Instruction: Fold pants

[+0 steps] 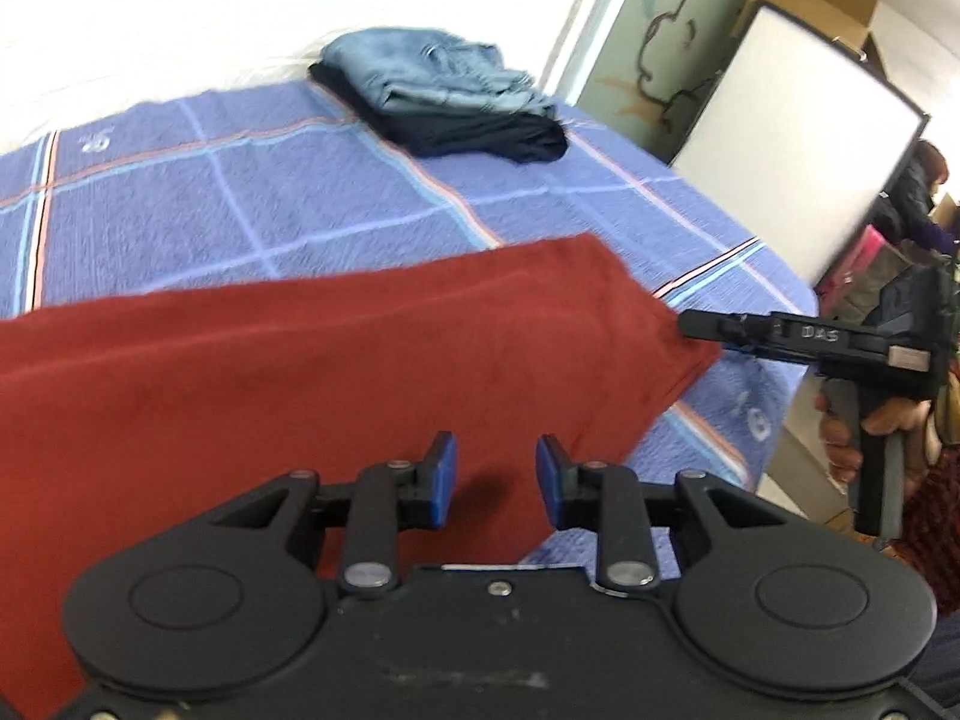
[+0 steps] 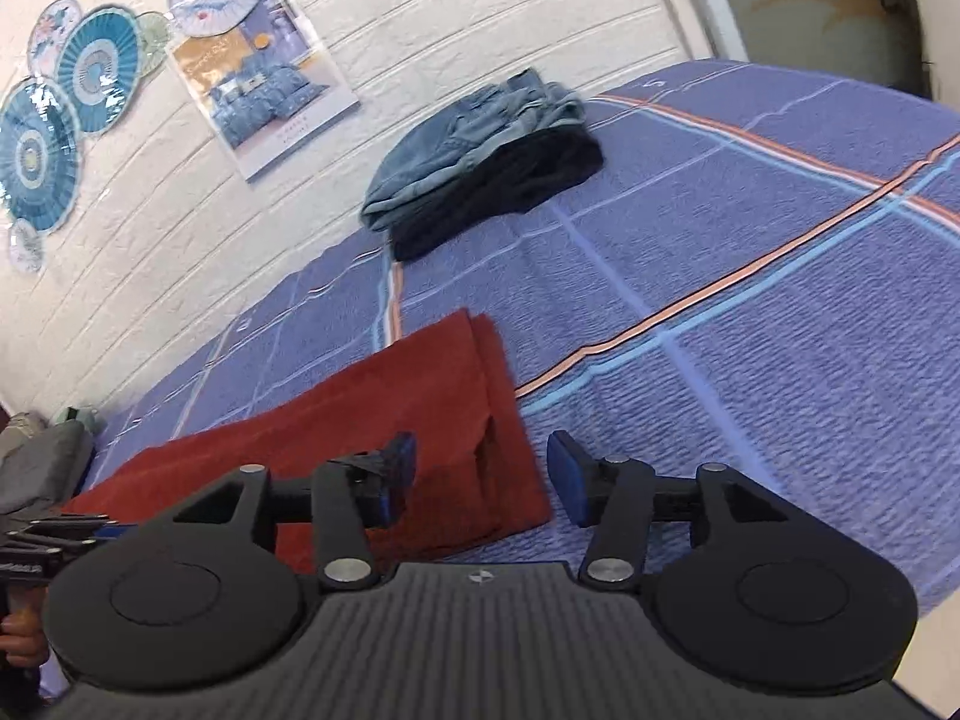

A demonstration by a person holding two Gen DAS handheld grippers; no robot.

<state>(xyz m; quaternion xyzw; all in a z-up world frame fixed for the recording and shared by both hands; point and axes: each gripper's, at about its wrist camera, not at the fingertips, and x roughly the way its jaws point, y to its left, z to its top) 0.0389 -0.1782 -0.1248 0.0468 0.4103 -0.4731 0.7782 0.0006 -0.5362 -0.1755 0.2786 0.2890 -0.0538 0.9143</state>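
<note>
Red pants [image 1: 312, 372] lie folded flat on a blue checked bedspread [image 1: 240, 210]. They also show in the right wrist view [image 2: 384, 420]. My left gripper [image 1: 497, 480] is open and empty, hovering just above the near edge of the pants. My right gripper [image 2: 480, 480] is open and empty, its jaws standing on either side of the pants' near corner. In the left wrist view the right gripper [image 1: 690, 324] points at the right corner of the pants.
A stack of folded clothes, light denim [image 1: 432, 69] on dark fabric [image 1: 480, 135], sits at the far side of the bed; it also shows in the right wrist view [image 2: 480, 156]. A white brick wall [image 2: 420, 12] with posters stands behind. A white board [image 1: 792, 162] stands past the bed's right edge.
</note>
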